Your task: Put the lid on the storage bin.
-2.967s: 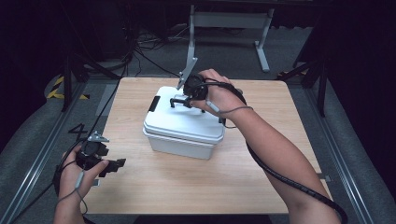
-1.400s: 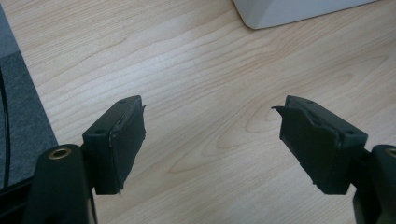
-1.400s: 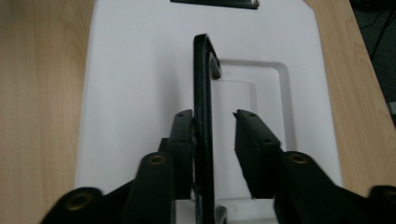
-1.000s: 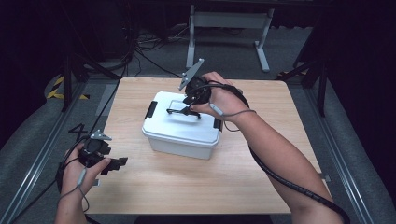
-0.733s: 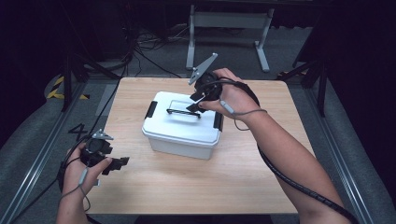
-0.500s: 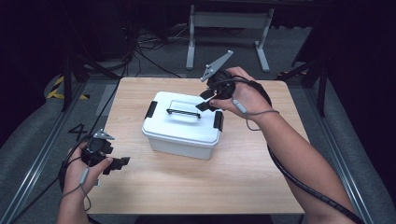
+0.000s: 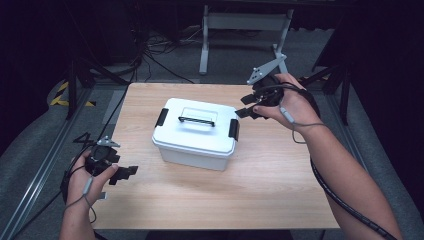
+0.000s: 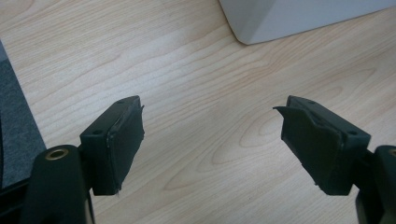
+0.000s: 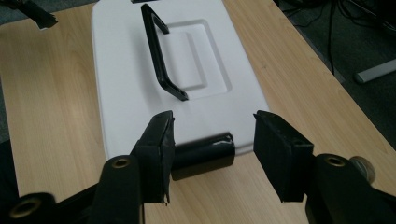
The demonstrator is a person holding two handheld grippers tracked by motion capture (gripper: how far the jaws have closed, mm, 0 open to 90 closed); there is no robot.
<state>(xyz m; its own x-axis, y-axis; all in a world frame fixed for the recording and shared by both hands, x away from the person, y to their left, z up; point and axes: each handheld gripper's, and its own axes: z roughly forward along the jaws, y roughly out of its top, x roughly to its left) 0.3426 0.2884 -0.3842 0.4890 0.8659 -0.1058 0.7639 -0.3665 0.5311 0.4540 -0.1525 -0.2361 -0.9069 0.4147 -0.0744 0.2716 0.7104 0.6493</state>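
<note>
High view is showing me a white box point(image 7: 195, 134) sitting near the middle of the counter point(image 7: 280, 190), lid on, black handle point(image 7: 196, 120) lying along the top, and a black latch point(image 7: 233, 129) at each short end. My right gripper point(image 7: 246, 106) is hovering just beside the right-hand latch, and its jaws have just been opening: they are standing part-open with nothing between them. My left gripper point(image 7: 126, 172) is waiting well apart from the box, near the front left edge of the counter, jaws wide and holding nothing.

I am judging the risk to be at that latch. If I am coming in off-centre, 1 jaw could be catching the lid's rim instead of the latch, and the push could be sliding the whole box across the counter, since my left gripper is not bracing it. A gap too narrow for the latch could also be bumping it shut harder.

Right gripper view is giving me what the high view cannot: the latch point(image 9: 203, 156) lying just beyond and between the 2 jaws, nearer the left one. Left gripper view is adding just 1 corner of the box point(image 8: 299, 18) above bare wood.
</note>
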